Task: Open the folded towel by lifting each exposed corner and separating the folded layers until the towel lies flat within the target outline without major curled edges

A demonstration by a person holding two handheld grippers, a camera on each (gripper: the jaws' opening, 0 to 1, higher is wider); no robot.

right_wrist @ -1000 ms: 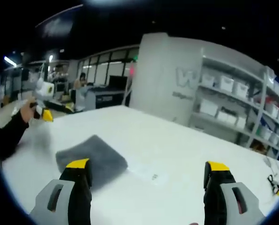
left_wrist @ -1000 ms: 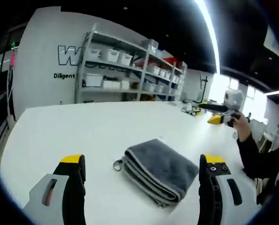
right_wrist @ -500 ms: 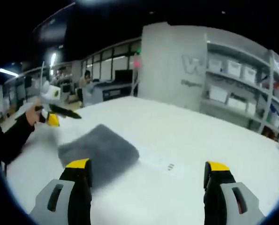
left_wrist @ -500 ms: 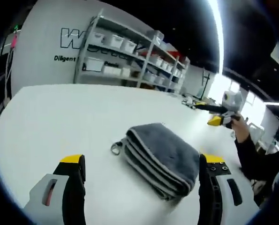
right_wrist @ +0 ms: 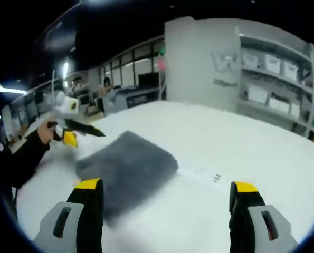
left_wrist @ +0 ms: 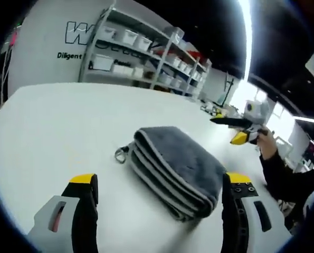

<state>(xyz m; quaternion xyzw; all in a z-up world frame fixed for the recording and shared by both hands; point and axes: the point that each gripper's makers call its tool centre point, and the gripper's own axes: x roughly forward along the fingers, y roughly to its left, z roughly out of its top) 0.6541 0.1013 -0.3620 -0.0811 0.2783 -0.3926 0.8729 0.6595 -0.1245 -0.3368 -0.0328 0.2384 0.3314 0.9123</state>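
Compared with 1 second ago, the gray folded towel point(left_wrist: 175, 164) looks larger and nearer in both views, as both cameras have come closer to it; the towel itself lies in the same folded stack on the white table point(left_wrist: 56, 121).

In the left gripper view, the left gripper point(left_wrist: 159, 190) points at the towel with its 2 yellow-tipped jaws spread wide, 1 on each side of the towel's near edge, not touching it. The towel shows several stacked layers with pale trim, and a small loop tag point(left_wrist: 120, 154) sticks out at its left corner. Past the towel, toward the right, a hand point(left_wrist: 266, 141) with a dark sleeve holds the right gripper point(left_wrist: 215, 120) above the table, well apart from the towel. That gripper's jaws look like 1 thin dark point here, too small to judge. Behind the table stand shelves point(left_wrist: 141, 58) with white bins against a gray wall with lettering.

In the right gripper view, the picture is blurred. The right gripper point(right_wrist: 165, 190) has its jaws spread wide, with the towel point(right_wrist: 127, 168) lying ahead on the left side, beside the left jaw tip. A hand point(right_wrist: 45, 134) at the far left holds the left gripper point(right_wrist: 101, 133) near the towel's far edge. A small printed label point(right_wrist: 209, 176) lies on the table just right of the towel. Nothing lies between either gripper and the towel.
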